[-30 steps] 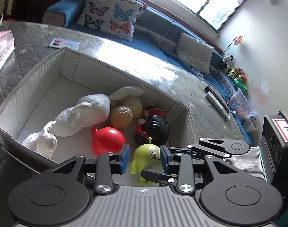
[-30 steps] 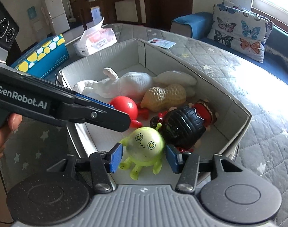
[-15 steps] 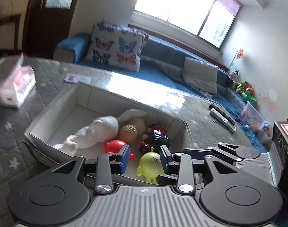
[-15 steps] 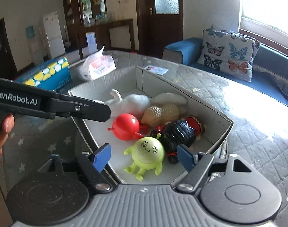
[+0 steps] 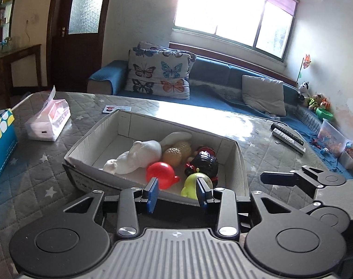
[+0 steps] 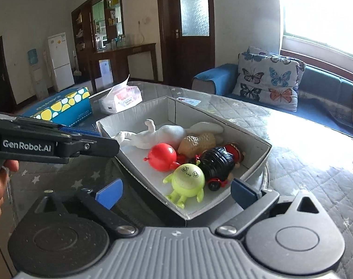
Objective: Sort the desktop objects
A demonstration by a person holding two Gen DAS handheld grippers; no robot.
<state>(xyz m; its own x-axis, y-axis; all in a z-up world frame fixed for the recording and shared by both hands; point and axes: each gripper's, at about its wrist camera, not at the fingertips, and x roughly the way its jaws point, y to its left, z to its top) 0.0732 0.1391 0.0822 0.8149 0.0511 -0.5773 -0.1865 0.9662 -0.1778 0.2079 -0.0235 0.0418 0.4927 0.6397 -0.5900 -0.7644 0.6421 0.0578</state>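
Grey quilted tabletop (image 5: 48,186) (star-patterned), blue sofa (image 5: 223,76) behind.

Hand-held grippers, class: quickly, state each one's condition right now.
Left hand-held gripper: open, jaws widening, holding nothing.
Right hand-held gripper: jaws opening wide, holding nothing.

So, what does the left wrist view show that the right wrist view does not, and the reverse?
Only the left wrist view shows the remote controls on the table, the soft toys by the wall and the right gripper from the side. Only the right wrist view shows the white fridge, a hand and the left gripper from the side. Both show the cardboard box with the green figure, red ball and tissue pack.
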